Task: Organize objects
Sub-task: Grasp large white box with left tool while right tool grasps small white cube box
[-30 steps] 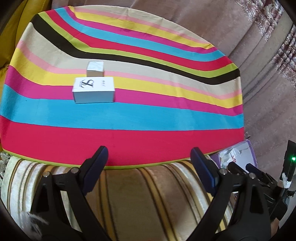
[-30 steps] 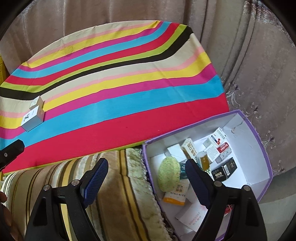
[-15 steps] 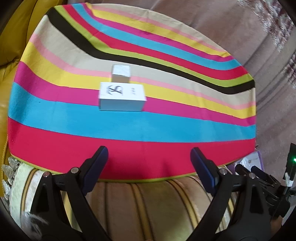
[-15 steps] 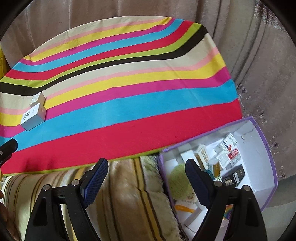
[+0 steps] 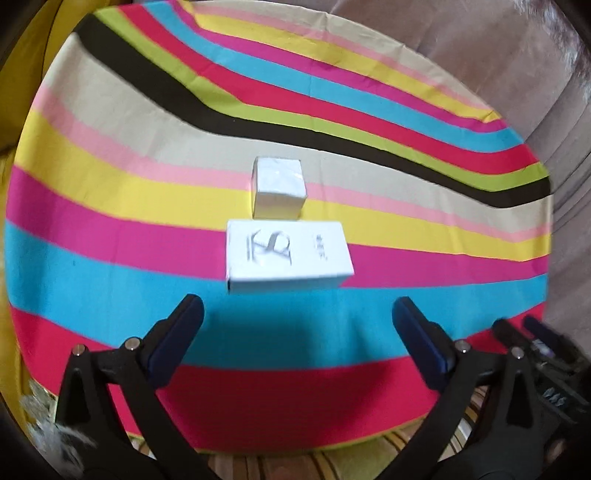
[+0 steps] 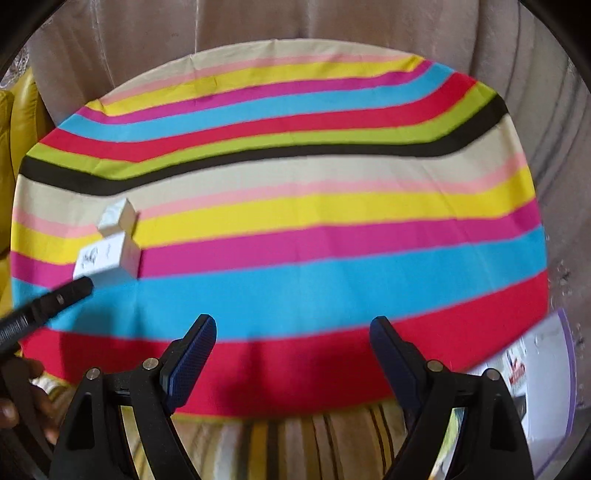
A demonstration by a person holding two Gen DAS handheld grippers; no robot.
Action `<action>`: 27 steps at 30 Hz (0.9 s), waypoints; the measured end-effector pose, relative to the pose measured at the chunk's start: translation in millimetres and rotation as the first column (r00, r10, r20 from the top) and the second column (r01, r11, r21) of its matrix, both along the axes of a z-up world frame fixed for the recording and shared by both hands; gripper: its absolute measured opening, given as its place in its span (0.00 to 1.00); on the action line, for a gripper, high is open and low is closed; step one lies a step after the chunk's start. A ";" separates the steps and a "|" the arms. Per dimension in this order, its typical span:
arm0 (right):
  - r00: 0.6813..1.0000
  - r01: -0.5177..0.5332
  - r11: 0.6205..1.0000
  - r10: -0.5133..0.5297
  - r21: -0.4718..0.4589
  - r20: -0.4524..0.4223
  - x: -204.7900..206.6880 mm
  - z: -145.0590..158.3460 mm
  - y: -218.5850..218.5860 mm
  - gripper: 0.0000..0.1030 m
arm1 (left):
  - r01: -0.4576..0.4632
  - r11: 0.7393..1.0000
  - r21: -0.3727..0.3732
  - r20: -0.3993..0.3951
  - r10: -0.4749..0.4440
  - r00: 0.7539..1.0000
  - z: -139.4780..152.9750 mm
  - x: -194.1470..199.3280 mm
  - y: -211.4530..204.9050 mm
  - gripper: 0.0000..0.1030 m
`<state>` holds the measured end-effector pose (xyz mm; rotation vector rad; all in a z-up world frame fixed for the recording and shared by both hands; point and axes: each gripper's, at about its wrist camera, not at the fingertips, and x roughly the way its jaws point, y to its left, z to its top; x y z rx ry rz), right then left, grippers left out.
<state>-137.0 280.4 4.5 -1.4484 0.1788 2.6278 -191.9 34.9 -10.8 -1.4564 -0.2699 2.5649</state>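
A long white box with a dark logo [image 5: 286, 254] lies on the striped cloth [image 5: 110, 258], and a small white cube box [image 5: 279, 186] stands just behind it, touching or nearly so. My left gripper [image 5: 297, 314] hovers just in front of the long box, its jaws opening wide with nothing between them. In the right wrist view the same long box [image 6: 105, 260] and cube box [image 6: 118, 218] sit at the far left, with a finger of the left gripper [image 6: 70, 291] reaching toward them. My right gripper [image 6: 291, 326] is open over the cloth's red stripe, empty.
A purple-rimmed white box [image 6: 543, 373] holding several small packages shows at the right edge. A striped cushion [image 6: 314, 439] lies under the cloth's near edge. Brown upholstery [image 6: 258, 26] rises behind, and yellow leather [image 6: 18, 129] is at the left. A hand [image 6: 22, 402] holds the left tool.
Both grippers moved forward over the cloth. The white boxes came closer and centred between the left jaws, which widened. The purple-rimmed box slid toward the right edge of the right wrist view.
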 end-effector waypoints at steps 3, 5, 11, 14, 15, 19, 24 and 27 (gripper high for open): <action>1.000 -0.012 1.000 0.012 -0.003 -0.024 -19.4 4.7 -1.7 0.84 | -0.030 0.999 -0.024 0.029 0.030 0.999 -8.3 -15.9 4.8 1.00; 0.999 -0.027 1.000 0.027 -0.002 -0.044 -31.7 10.9 -5.2 0.84 | -0.036 0.999 -0.035 0.056 0.038 0.998 -16.8 -25.3 6.1 1.00; 0.994 -0.059 0.998 0.059 0.005 -0.091 -66.4 22.6 -17.4 0.84 | -0.054 0.997 -0.061 0.092 0.060 0.994 -31.7 -42.6 7.5 0.98; 0.992 -0.091 0.996 0.091 0.005 -0.088 -82.2 20.2 -32.6 0.84 | -0.072 0.994 -0.076 0.084 0.079 0.993 -30.4 -42.4 0.8 0.87; 0.991 -0.099 0.995 0.099 0.003 -0.086 -85.2 19.2 -36.4 0.84 | -0.080 0.994 -0.073 0.080 0.086 0.993 -29.0 -40.1 -2.7 0.87; 0.987 -0.141 0.990 0.139 -0.016 -0.085 -99.2 12.3 -60.8 0.84 | -0.130 0.988 -0.087 0.046 0.134 0.990 -21.2 -22.7 -26.3 0.87; 0.972 -0.226 0.973 0.221 -0.053 -0.080 -118.1 -1.7 -103.9 0.84 | -0.268 0.959 -0.096 -0.009 0.269 0.963 -12.0 -1.1 -67.8 0.87; 0.960 -0.274 0.958 0.268 -0.087 -0.083 -126.3 -11.2 -126.4 0.84 | -0.338 0.936 -0.102 -0.058 0.334 0.941 -8.0 8.9 -87.2 0.87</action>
